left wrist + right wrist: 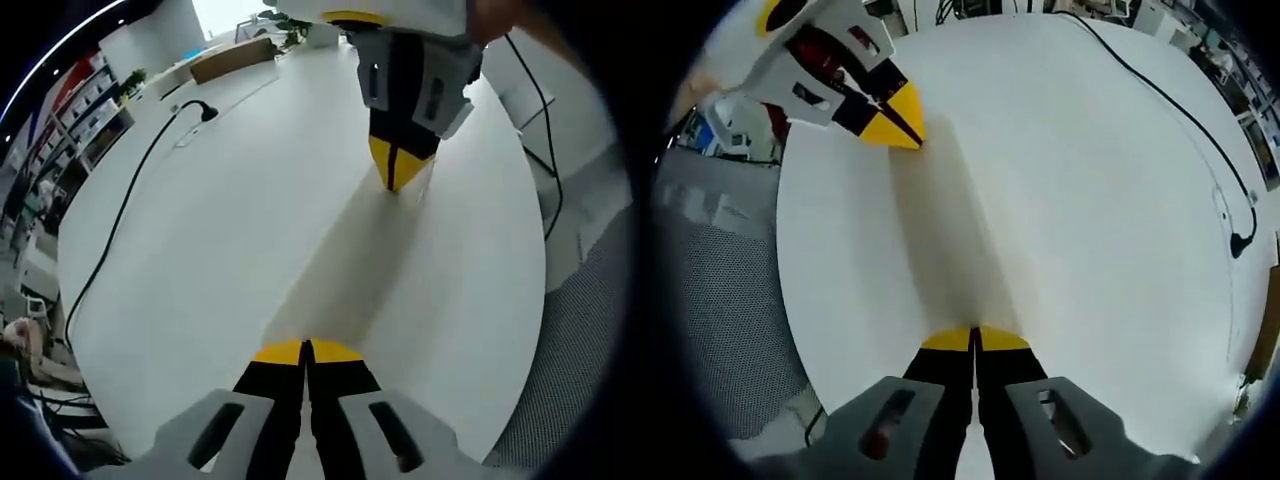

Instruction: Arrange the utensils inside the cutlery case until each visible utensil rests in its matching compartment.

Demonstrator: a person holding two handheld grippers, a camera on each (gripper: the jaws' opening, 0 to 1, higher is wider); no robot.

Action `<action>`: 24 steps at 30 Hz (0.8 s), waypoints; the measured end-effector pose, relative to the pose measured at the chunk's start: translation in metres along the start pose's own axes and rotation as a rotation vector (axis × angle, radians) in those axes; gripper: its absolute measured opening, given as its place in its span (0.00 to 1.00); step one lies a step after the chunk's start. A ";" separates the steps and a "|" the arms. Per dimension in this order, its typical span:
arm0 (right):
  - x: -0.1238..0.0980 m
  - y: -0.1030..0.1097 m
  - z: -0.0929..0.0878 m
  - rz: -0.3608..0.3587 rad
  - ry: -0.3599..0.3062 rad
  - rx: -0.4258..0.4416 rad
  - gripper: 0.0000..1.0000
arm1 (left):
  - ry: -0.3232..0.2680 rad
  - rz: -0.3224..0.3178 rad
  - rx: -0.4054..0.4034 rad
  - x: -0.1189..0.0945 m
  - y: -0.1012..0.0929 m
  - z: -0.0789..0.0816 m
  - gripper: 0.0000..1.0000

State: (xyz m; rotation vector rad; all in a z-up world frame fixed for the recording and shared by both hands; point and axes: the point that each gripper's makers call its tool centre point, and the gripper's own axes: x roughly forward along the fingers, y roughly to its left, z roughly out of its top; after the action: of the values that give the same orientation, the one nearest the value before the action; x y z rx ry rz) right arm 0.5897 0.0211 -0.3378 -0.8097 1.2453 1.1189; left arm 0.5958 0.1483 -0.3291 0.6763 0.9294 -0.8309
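Note:
My left gripper (305, 345) rises from the bottom of the left gripper view, its yellow-tipped jaws pressed together over the bare white table (250, 220). Opposite it, the right gripper (398, 180) points down at the table with its tips shut. In the right gripper view my right gripper (975, 335) is shut too, with nothing between its jaws. The left gripper (908, 135) reaches in from the upper left there, tips closed and touching the white table (1070, 200). No cutlery case or utensil appears in either view.
A black cable (130, 200) with a plug runs across the table's left side and shows again as the cable (1180, 110) on the right. Shelves and desks (90, 100) stand beyond the table. Grey carpet (710, 290) lies past the table edge.

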 end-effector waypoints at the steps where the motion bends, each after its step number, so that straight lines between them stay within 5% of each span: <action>1: 0.000 0.000 0.000 -0.001 0.006 -0.009 0.00 | 0.002 0.001 0.001 0.000 0.000 0.000 0.00; 10: 0.001 0.001 0.002 -0.062 0.072 -0.071 0.00 | 0.023 -0.001 0.003 0.001 0.001 0.000 0.00; 21: -0.001 0.002 0.001 -0.027 0.036 -0.043 0.00 | 0.076 -0.041 0.092 0.001 -0.002 0.000 0.01; 24: -0.002 0.003 0.002 -0.018 0.030 -0.144 0.00 | 0.072 -0.078 0.064 0.001 0.000 0.000 0.01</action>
State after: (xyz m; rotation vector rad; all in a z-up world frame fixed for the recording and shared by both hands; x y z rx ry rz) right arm 0.5875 0.0236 -0.3356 -0.9473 1.1904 1.1955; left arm 0.5964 0.1482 -0.3302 0.7333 1.0029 -0.9139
